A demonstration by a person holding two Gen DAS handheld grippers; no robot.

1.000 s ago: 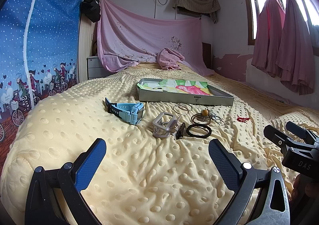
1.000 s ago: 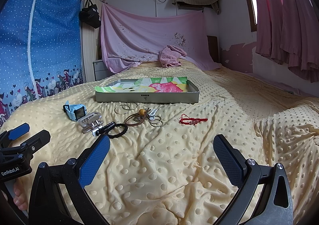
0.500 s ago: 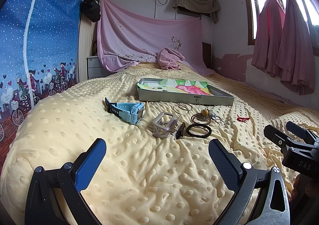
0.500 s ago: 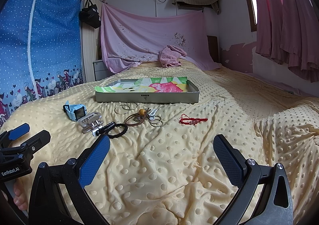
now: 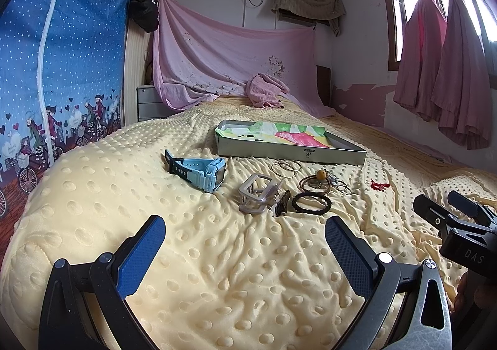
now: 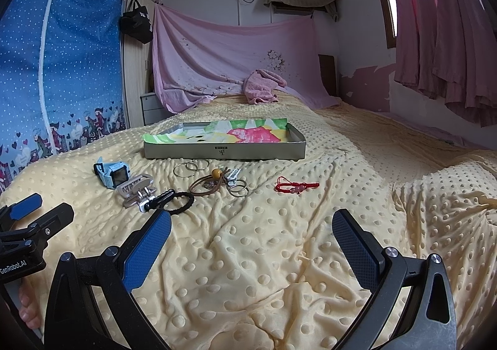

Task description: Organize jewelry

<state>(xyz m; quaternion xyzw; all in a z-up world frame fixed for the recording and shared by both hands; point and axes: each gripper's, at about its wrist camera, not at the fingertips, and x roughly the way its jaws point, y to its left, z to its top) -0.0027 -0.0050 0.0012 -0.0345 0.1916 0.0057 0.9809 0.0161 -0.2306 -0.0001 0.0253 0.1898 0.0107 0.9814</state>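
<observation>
A shallow grey tray (image 5: 292, 155) (image 6: 223, 152) lined with bright paper sits on the yellow bedspread. In front of it lie a light blue watch (image 5: 202, 173) (image 6: 110, 174), a pale hair claw (image 5: 257, 193) (image 6: 135, 188), thin silver hoops (image 5: 285, 167) (image 6: 190, 167), a black hair tie (image 5: 311, 203) (image 6: 178, 205), a brown tie with an orange bead (image 5: 316, 184) (image 6: 211, 184) and a red bracelet (image 5: 379, 185) (image 6: 296, 187). My left gripper (image 5: 245, 247) stands open short of the claw. My right gripper (image 6: 251, 241) stands open short of the bracelet. Both hold nothing.
The dimpled yellow bedspread (image 5: 217, 272) bunches into folds at the right (image 6: 435, 194). A pink cloth (image 6: 261, 87) lies near the headboard. A blue wardrobe cover (image 5: 46, 55) lines the left side, pink curtains (image 6: 441, 24) hang at the right.
</observation>
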